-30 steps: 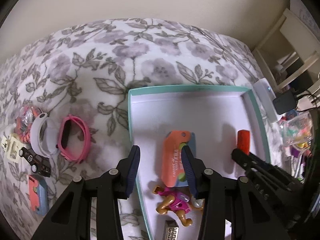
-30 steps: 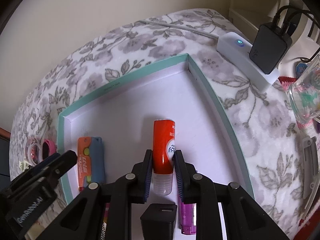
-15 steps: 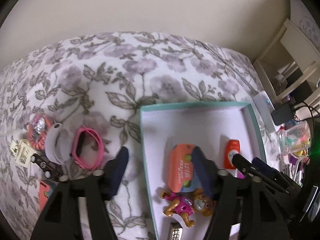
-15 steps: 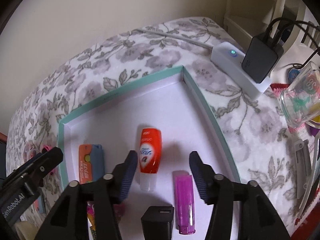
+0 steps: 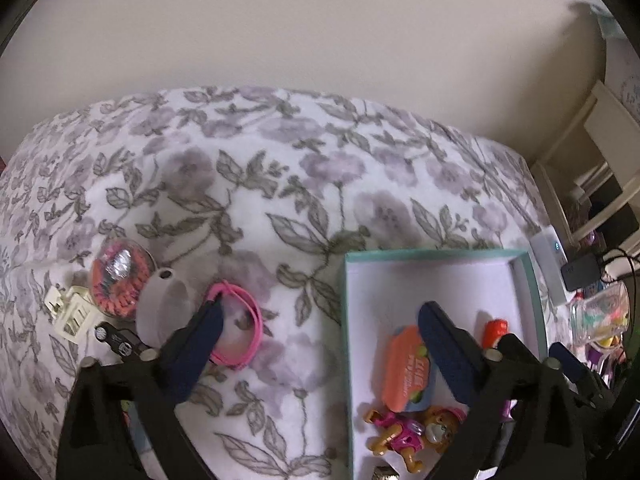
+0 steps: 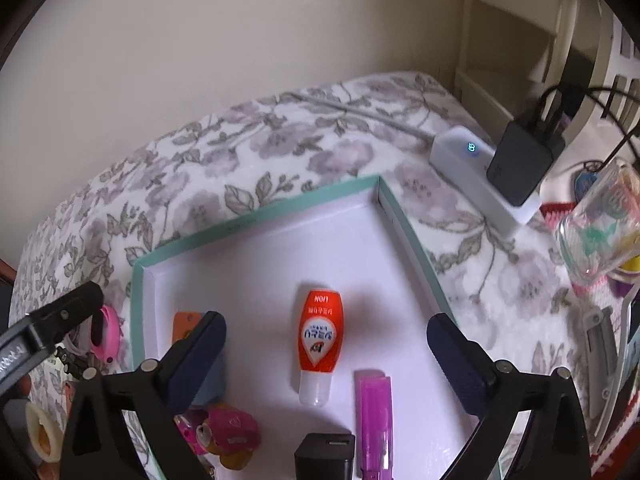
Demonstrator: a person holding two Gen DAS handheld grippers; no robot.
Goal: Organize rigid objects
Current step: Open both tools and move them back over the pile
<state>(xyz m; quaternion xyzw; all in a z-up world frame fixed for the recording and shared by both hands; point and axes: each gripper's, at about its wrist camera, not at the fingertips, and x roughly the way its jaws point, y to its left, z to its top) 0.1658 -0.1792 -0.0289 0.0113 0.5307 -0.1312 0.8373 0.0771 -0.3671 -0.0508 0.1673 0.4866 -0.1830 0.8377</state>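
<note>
A shallow white box with a teal rim [image 5: 346, 304] [image 6: 256, 218] lies on the flowered bedspread. In it rest an orange and blue case [image 5: 408, 368] [image 6: 185, 322], a toy figure in pink [image 5: 412, 436] [image 6: 224, 436], an orange tube with a clear cap [image 6: 320, 338] [image 5: 494, 330], a purple lighter [image 6: 374, 420] and a small black block [image 6: 325, 456]. My left gripper [image 5: 320, 348] hangs over the box's left rim, jaws opening, nothing between them. My right gripper [image 6: 326, 354] hangs above the orange tube, jaws opening, pads well apart from it.
Left of the box lie a pink band [image 5: 240, 328], a white band [image 5: 164, 308], an orange coiled tie [image 5: 120, 276], a cream clip [image 5: 70, 312] and a black strip [image 5: 118, 340]. A white power strip [image 6: 476, 172] with a black charger [image 6: 524, 160] and a clear cup [image 6: 600, 224] stand to the right.
Both grippers opened wide. The right one let go of the orange tube, which now lies in the box. The left one released the orange case, rose and shifted left.
</note>
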